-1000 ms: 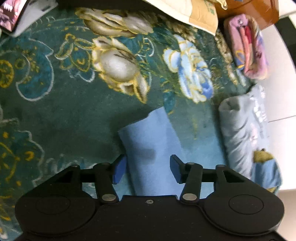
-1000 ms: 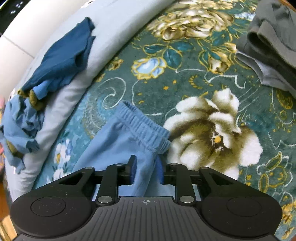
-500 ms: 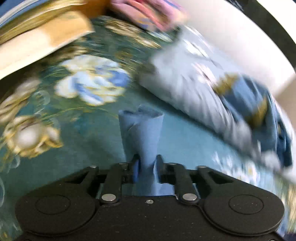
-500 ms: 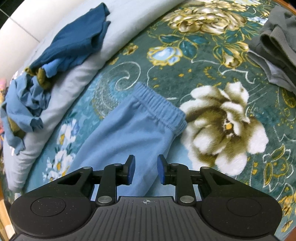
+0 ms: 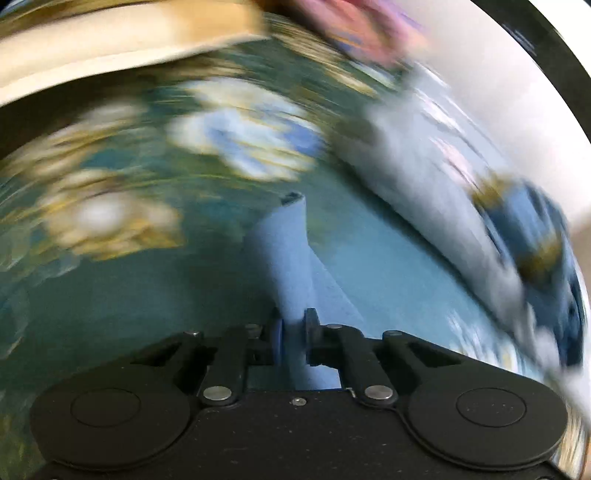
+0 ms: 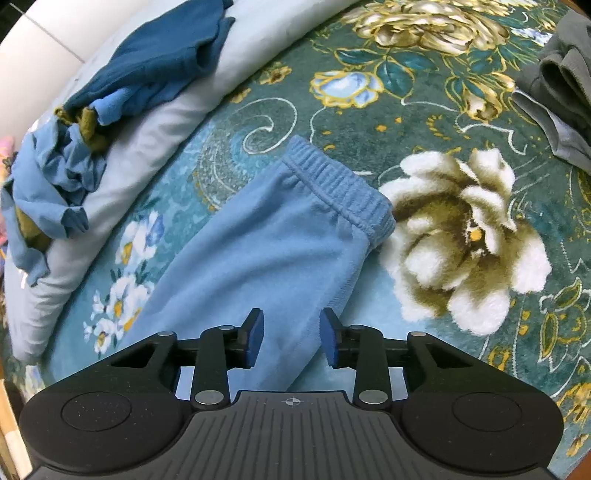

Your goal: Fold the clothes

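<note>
Light blue pants (image 6: 266, 251) lie on the green flowered blanket (image 6: 424, 110), their elastic waistband (image 6: 336, 184) pointing away. My right gripper (image 6: 291, 339) is open just above the pants, holding nothing. In the blurred left wrist view, my left gripper (image 5: 294, 338) is shut on a bunched leg end of the light blue pants (image 5: 284, 254) and holds it lifted off the blanket (image 5: 110, 295).
A grey-white pillow (image 6: 155, 133) with a pile of blue clothes (image 6: 122, 85) lies at the left. Grey folded clothes (image 6: 561, 88) sit at the right edge. In the left wrist view a cream cushion (image 5: 110, 51) and a pink item (image 5: 362, 33) lie at the far side.
My left gripper closed on the pants leg end and lifted it while swinging fast. My right gripper let go of the waistband part, opened wider and drew back.
</note>
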`<state>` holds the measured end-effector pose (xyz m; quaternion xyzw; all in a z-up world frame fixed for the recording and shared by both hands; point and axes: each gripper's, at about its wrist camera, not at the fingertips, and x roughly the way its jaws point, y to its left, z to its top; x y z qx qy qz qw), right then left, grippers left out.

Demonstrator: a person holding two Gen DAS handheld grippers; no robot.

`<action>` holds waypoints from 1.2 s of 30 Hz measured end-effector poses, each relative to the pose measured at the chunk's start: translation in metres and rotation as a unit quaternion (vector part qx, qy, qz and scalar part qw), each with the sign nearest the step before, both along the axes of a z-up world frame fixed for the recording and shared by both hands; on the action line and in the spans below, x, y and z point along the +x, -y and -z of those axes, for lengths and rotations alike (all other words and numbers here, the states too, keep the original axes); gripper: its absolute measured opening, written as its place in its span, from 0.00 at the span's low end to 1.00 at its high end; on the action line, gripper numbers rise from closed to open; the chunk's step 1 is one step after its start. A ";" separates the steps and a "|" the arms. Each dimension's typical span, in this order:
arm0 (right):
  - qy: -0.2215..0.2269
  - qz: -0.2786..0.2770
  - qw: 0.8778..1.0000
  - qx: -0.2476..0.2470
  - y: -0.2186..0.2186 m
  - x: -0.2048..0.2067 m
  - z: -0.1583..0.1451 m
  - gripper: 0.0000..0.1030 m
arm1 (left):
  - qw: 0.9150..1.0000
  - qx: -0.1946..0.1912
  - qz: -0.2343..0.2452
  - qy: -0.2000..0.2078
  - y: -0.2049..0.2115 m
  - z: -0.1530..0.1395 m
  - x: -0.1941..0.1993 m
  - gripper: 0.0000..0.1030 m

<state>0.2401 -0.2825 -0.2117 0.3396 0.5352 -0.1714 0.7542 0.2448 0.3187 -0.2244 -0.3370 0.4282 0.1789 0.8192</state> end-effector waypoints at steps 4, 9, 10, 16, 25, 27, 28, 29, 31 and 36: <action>-0.003 0.003 1.000 0.002 0.000 0.000 0.001 0.29 | 0.996 -0.007 -0.070 -0.063 -0.020 0.019 -0.038 0.06; -0.007 -0.008 1.000 -0.003 -0.002 0.004 0.001 0.32 | 0.991 -0.071 -0.111 -0.026 -0.042 0.024 -0.064 0.39; -0.008 -0.008 1.000 -0.002 -0.003 0.004 0.001 0.32 | 0.992 -0.062 -0.103 -0.023 -0.042 0.023 -0.059 0.39; 0.002 -0.027 0.999 -0.025 -0.013 0.006 -0.009 0.33 | 0.998 -0.019 -0.056 -0.038 -0.050 0.028 -0.022 0.43; 0.084 -0.325 0.940 -0.068 -0.121 0.058 -0.056 0.36 | 0.999 0.015 0.030 -0.025 -0.050 0.020 -0.003 0.49; 0.092 -0.403 0.909 -0.052 -0.167 0.077 -0.047 0.36 | 0.997 0.026 0.074 -0.028 -0.049 0.021 0.008 0.50; 0.094 -0.433 0.895 -0.038 -0.191 0.086 -0.041 0.36 | 0.994 0.032 0.095 -0.030 -0.049 0.022 0.014 0.52; 0.097 -0.462 0.881 -0.023 -0.214 0.096 -0.034 0.36 | 0.992 0.037 0.117 -0.031 -0.049 0.023 0.020 0.55; 0.097 -0.521 0.848 -0.006 -0.263 0.109 -0.021 0.36 | 0.985 0.048 0.160 -0.035 -0.048 0.024 0.032 0.56; 0.090 -0.649 0.755 -0.007 -0.366 0.123 0.003 0.36 | 0.975 0.027 0.216 -0.029 -0.055 0.032 0.049 0.58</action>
